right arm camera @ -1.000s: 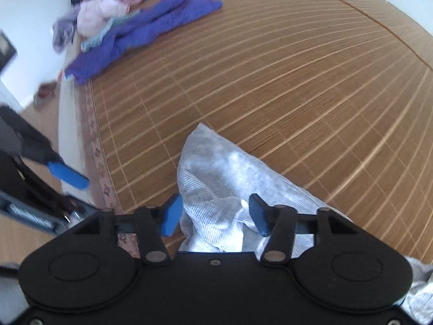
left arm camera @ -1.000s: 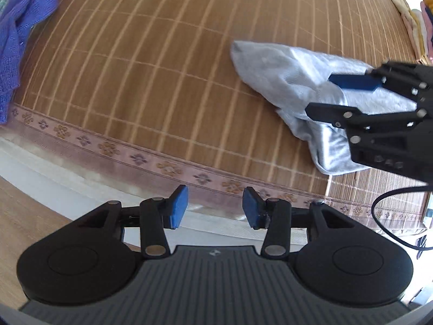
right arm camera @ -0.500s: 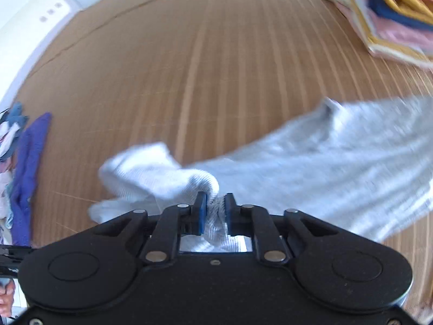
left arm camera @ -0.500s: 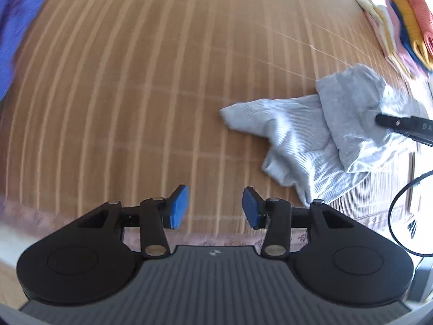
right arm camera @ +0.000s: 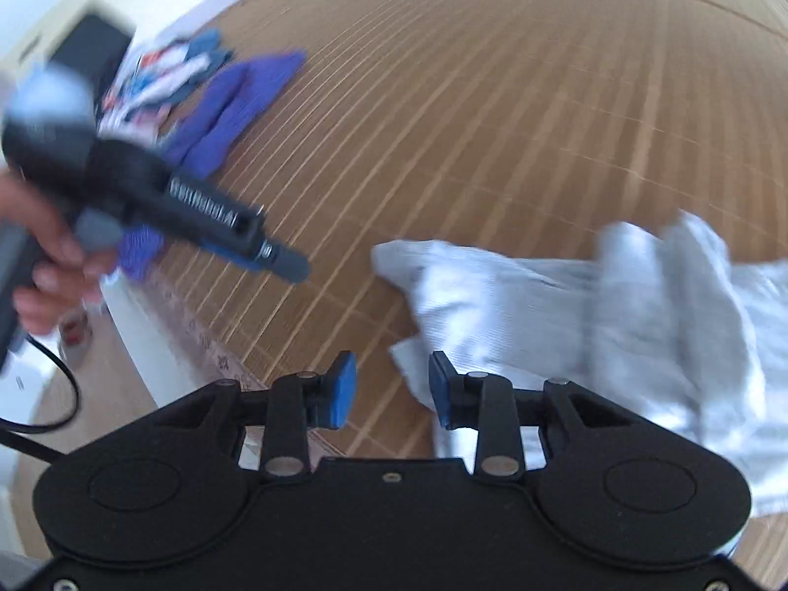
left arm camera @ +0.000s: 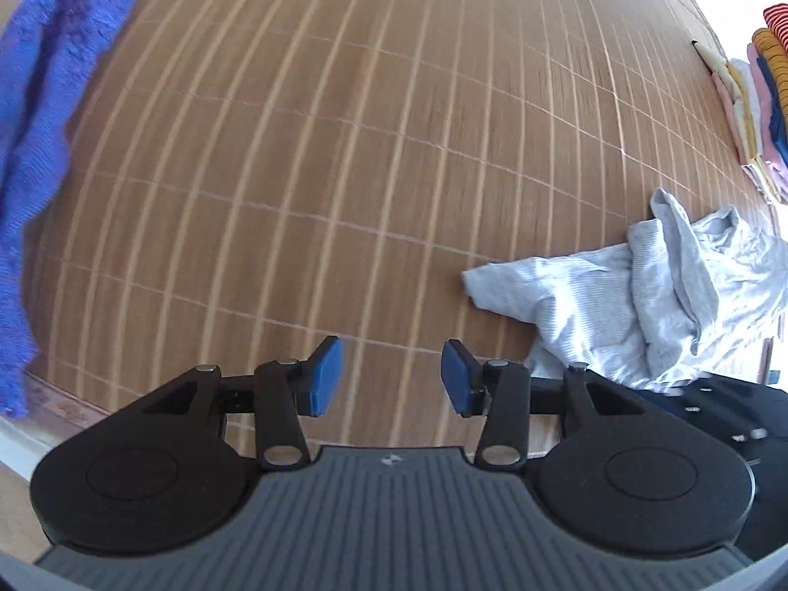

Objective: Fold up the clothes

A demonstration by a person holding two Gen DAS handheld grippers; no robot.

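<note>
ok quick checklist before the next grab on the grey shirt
1. Left claw empty, pads apart: ok.
2. Right claw free of cloth: ok; its pads are opening, nothing pinched between them.
3. Grey shirt laid flat for folding: not ok, it is crumpled with layers bunched up.
4. A shirt corner exposed to pinch: ok, one point juts out on the bamboo mat.
5. Blue garment away from the shirt: ok.
6. Sleeves and collar located: cannot tell.

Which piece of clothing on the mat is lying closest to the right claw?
The crumpled light grey garment, just beside the right claw. The purple garment lies far off by the mat's edge.
</note>
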